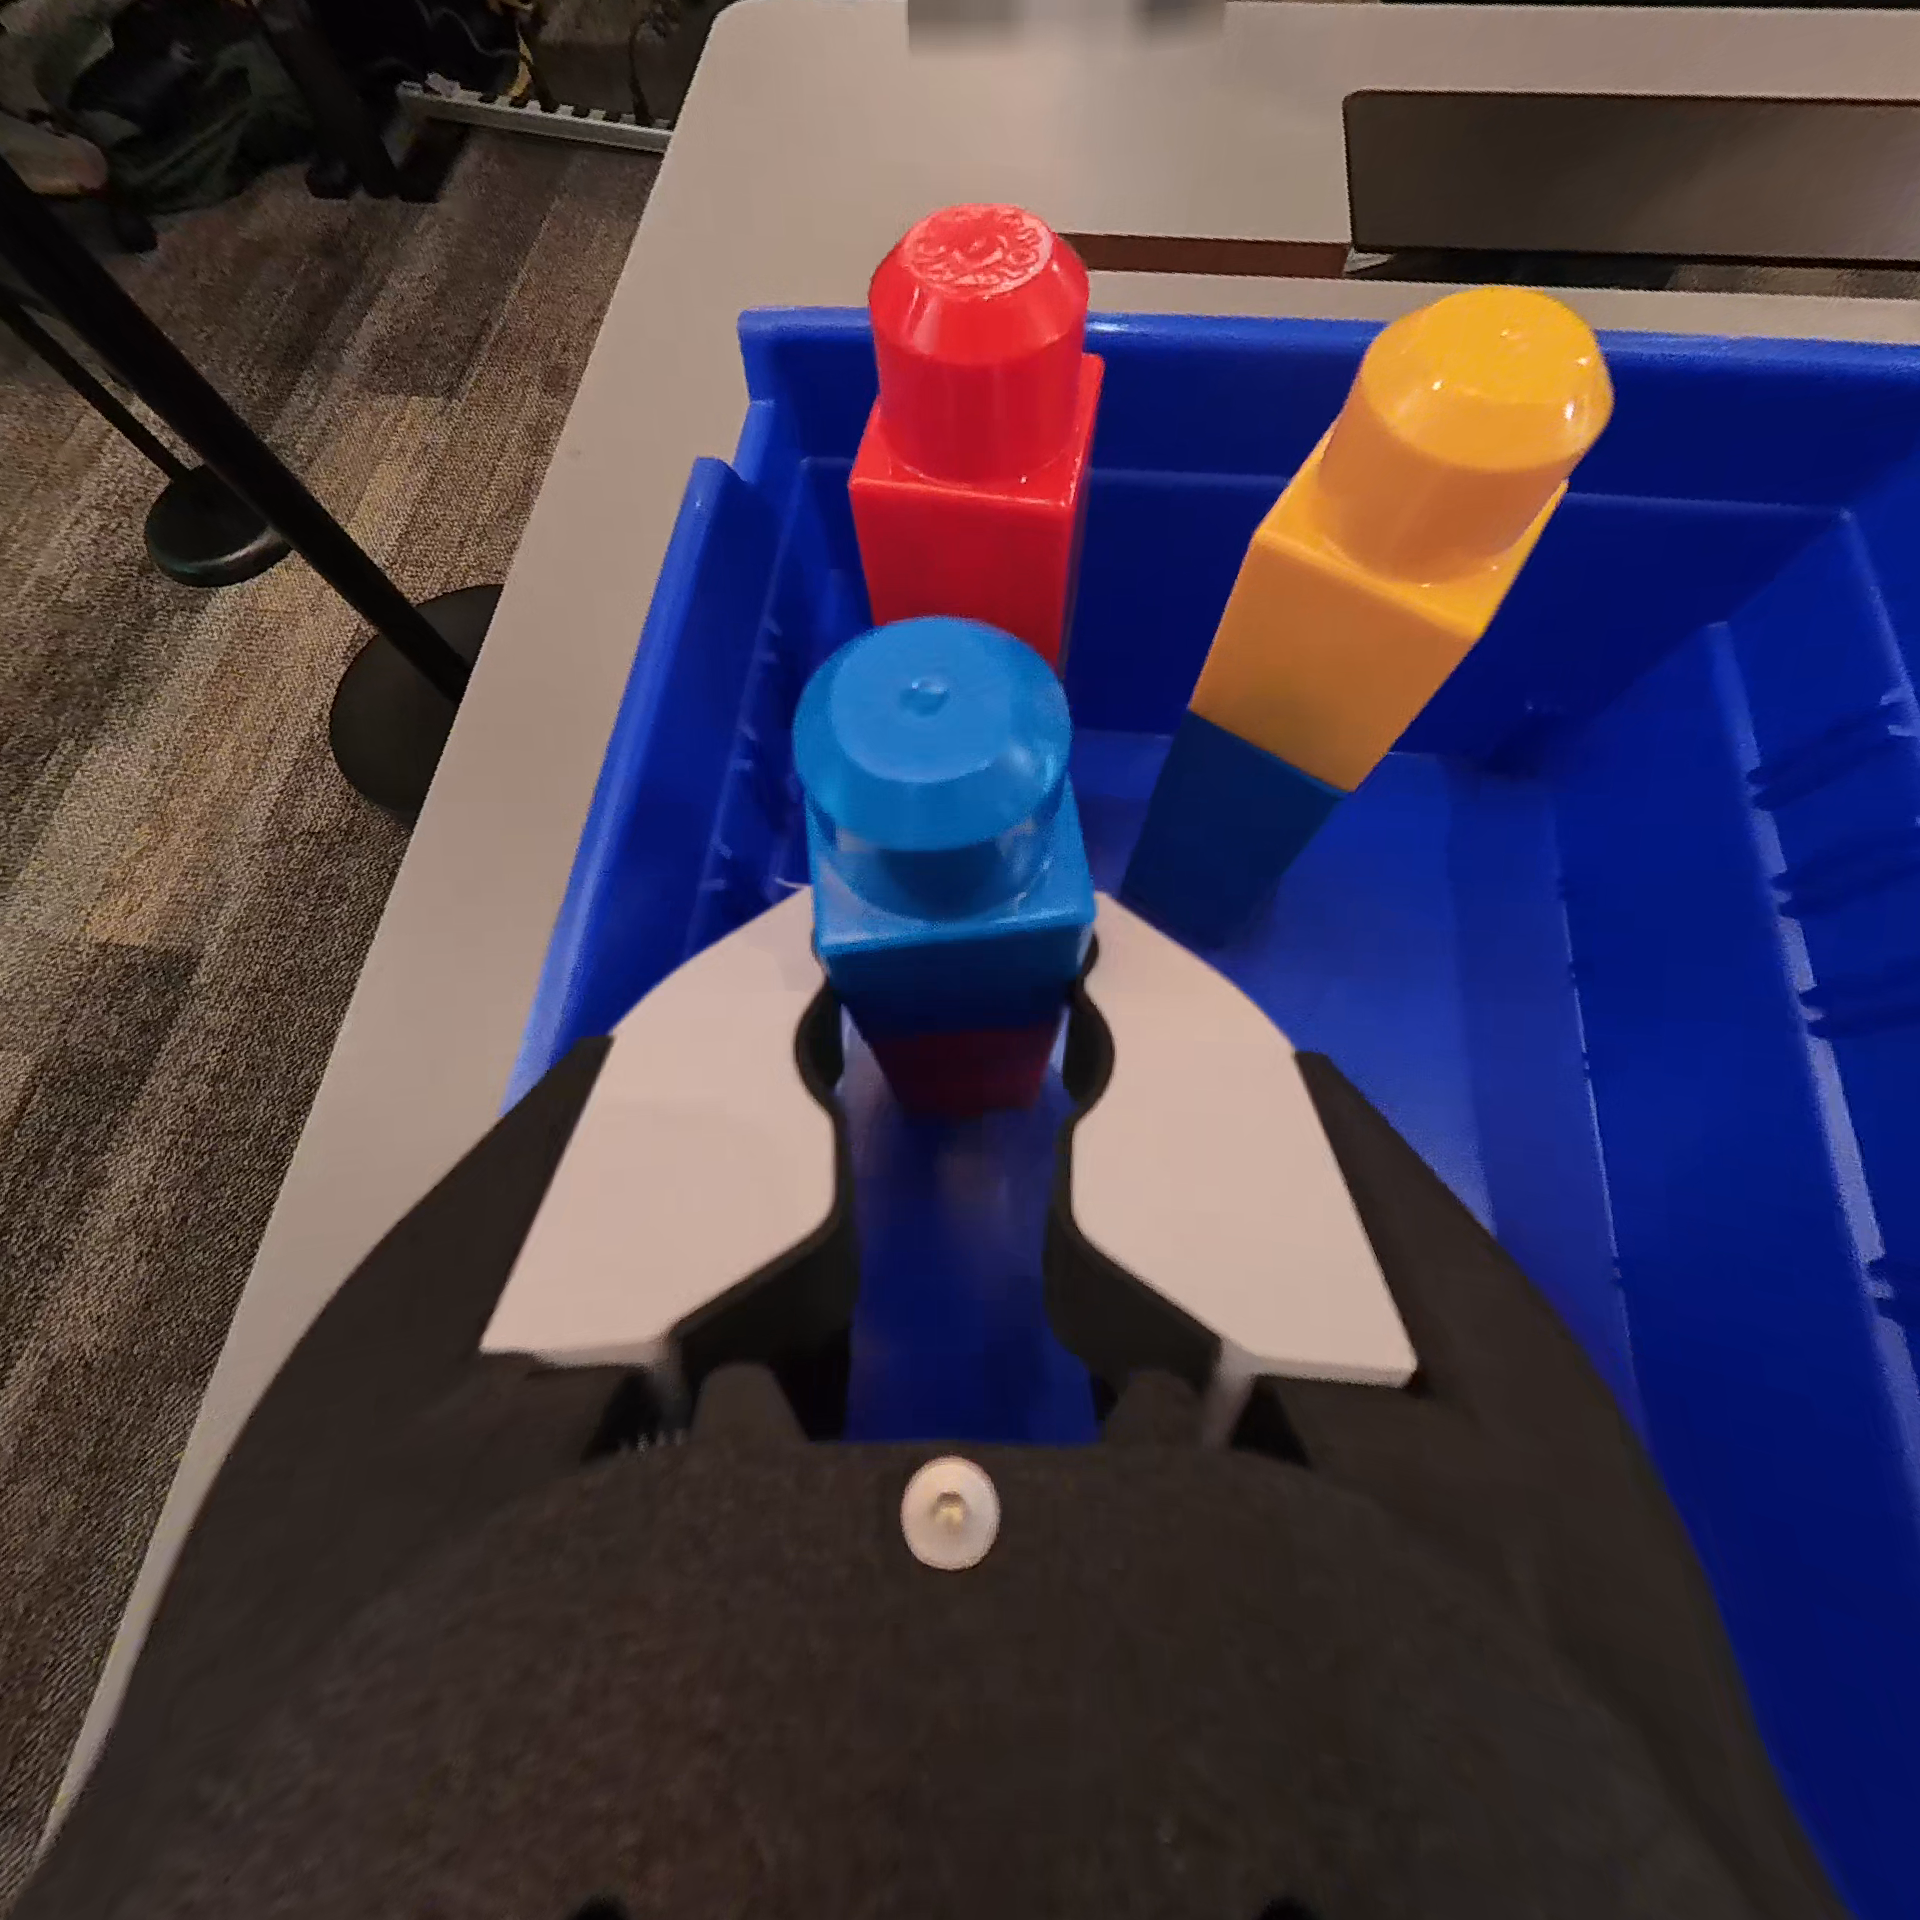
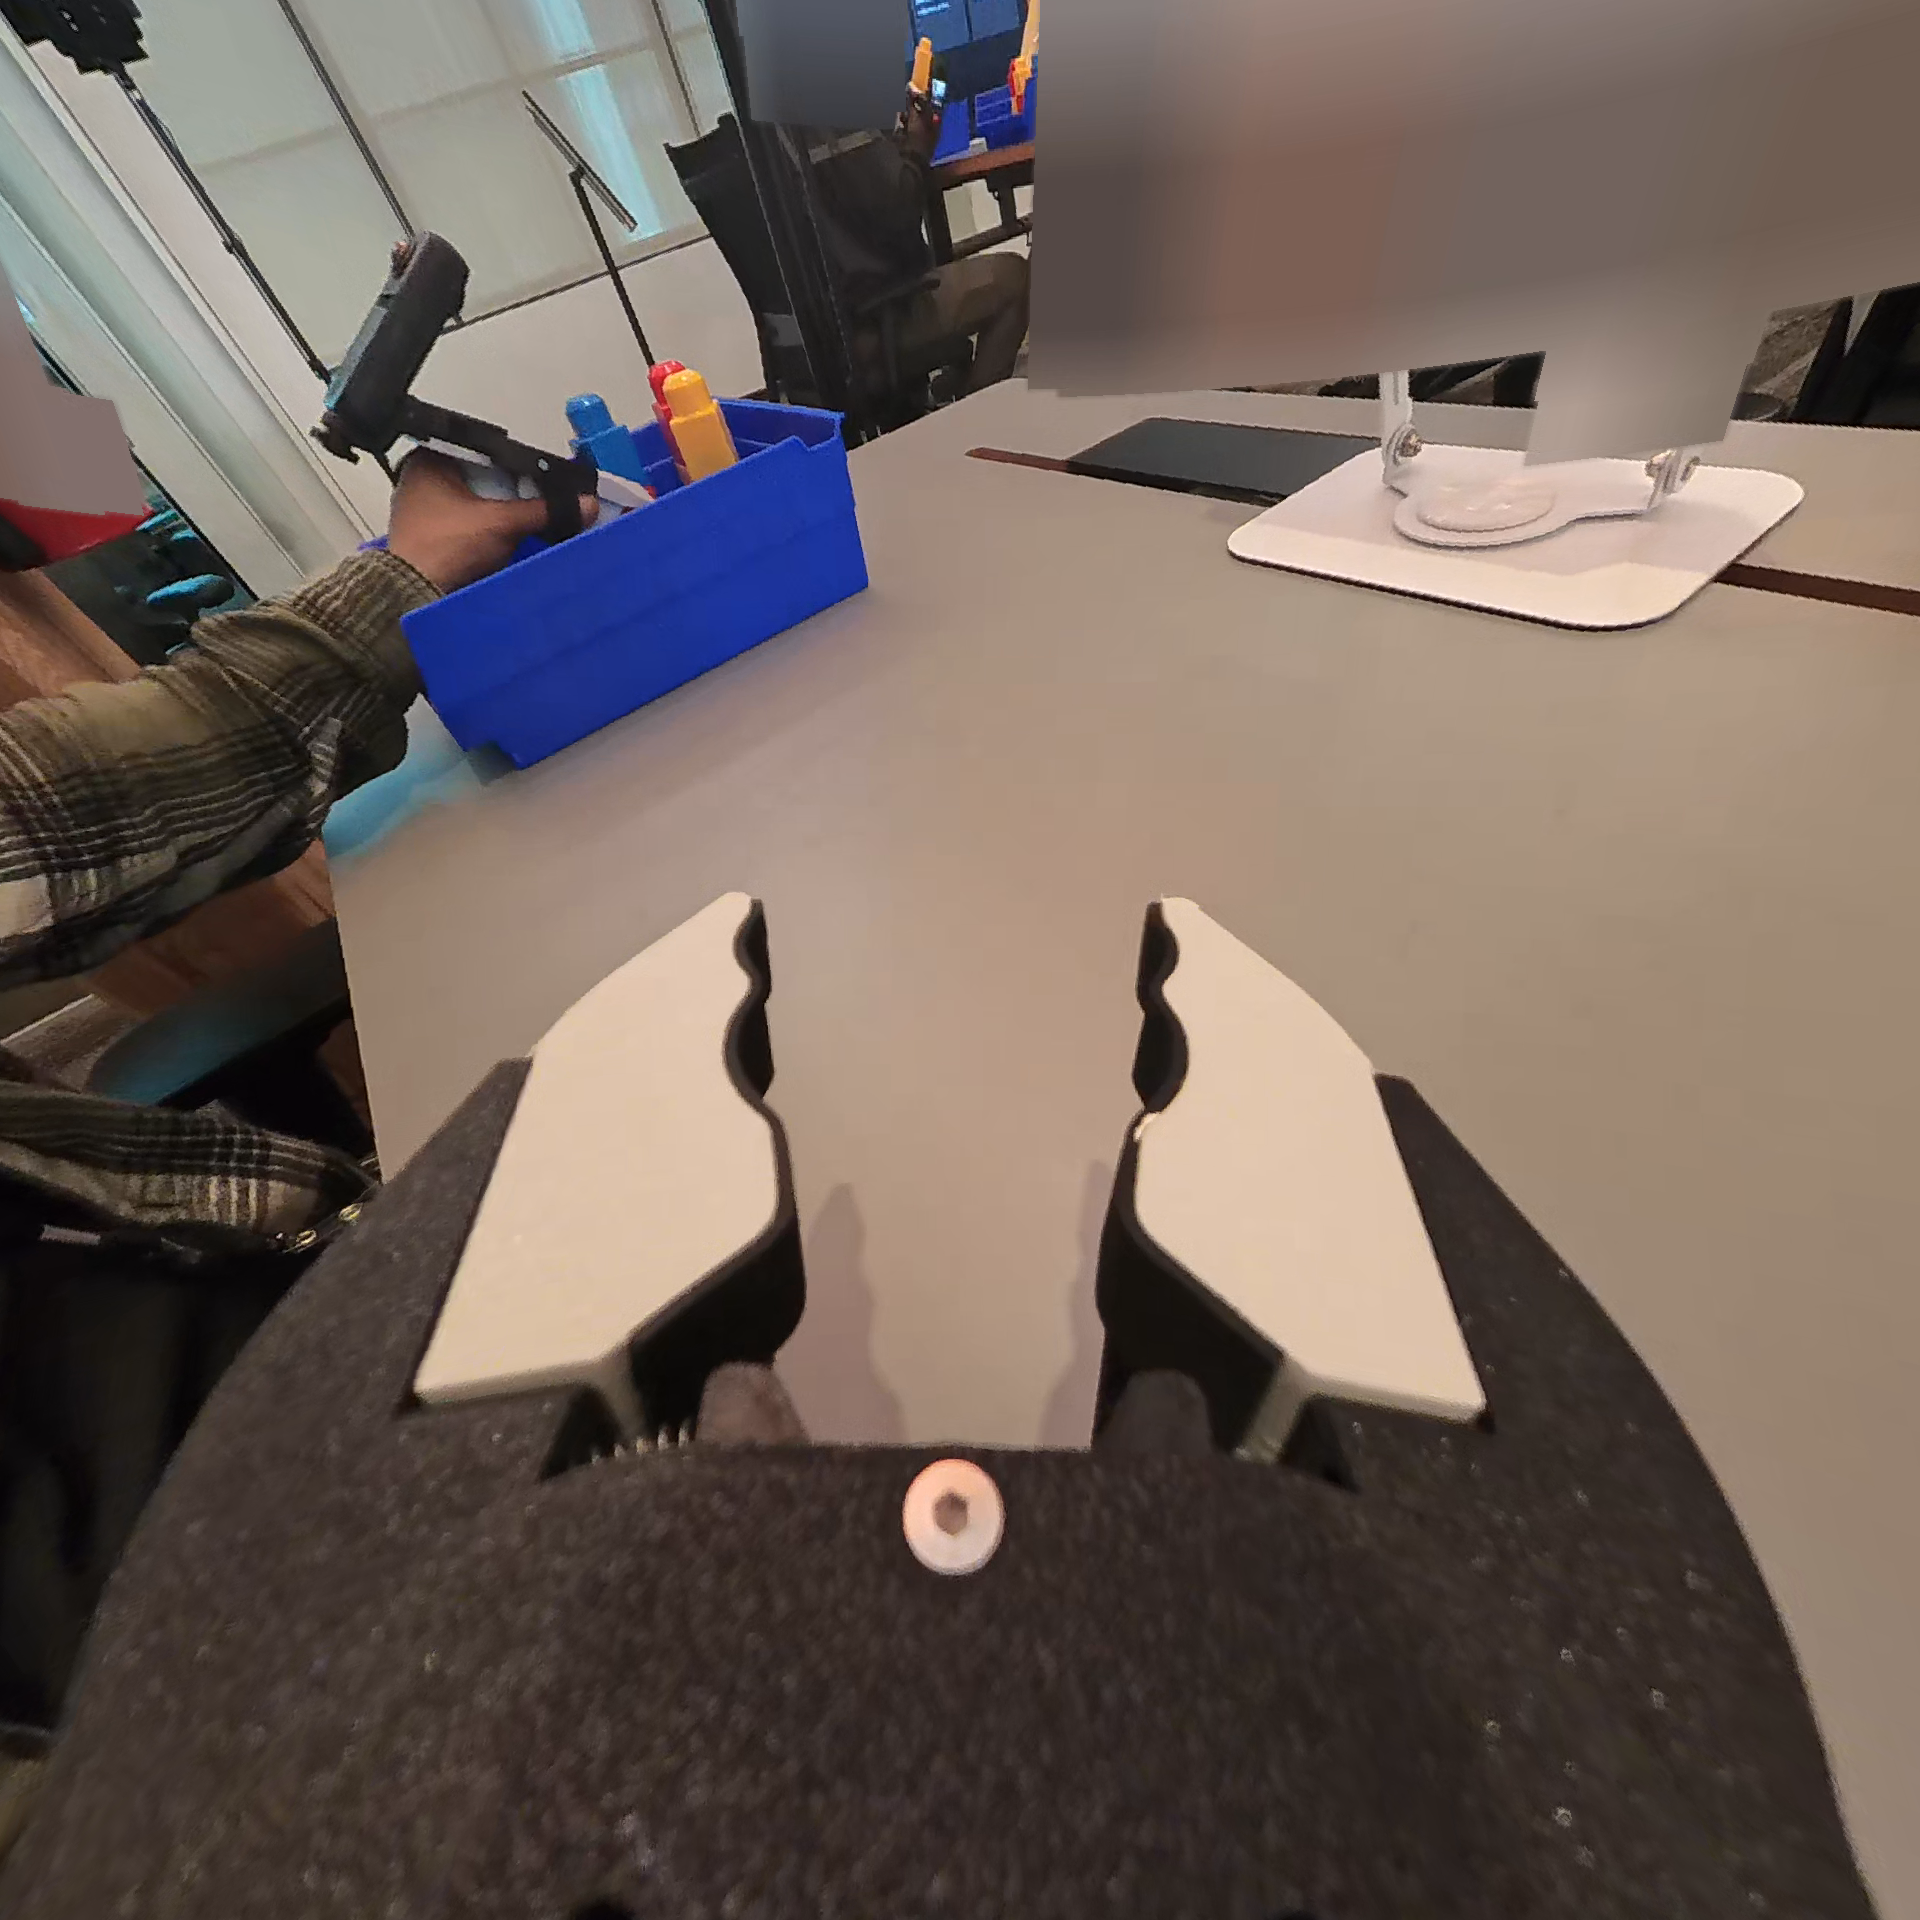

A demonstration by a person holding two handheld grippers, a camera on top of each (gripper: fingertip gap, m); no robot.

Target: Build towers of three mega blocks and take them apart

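A blue bin (image 1: 1558, 935) stands near the grey table's left edge and holds three towers. My left gripper (image 1: 951, 987) is shut on the nearest tower (image 1: 940, 831), which has a light blue block on top and a red block (image 1: 966, 1070) below the fingers. Behind it stands a red tower (image 1: 977, 447). To the right, a yellow block on a blue block (image 1: 1392, 540) leans right. My right gripper (image 2: 956, 935) is open and empty over bare table. The right wrist view shows the bin (image 2: 644, 613) far left, with the left gripper (image 2: 613, 488) in it.
A white monitor base (image 2: 1507, 530) and a dark flat pad (image 2: 1226, 457) sit at the table's far right. Black stand poles and round feet (image 1: 416, 696) stand on the carpet beside the table's left edge. A person's plaid sleeve (image 2: 208, 727) reaches to the bin. The tips of one gripper are about 60 cm away from the tips of the other.
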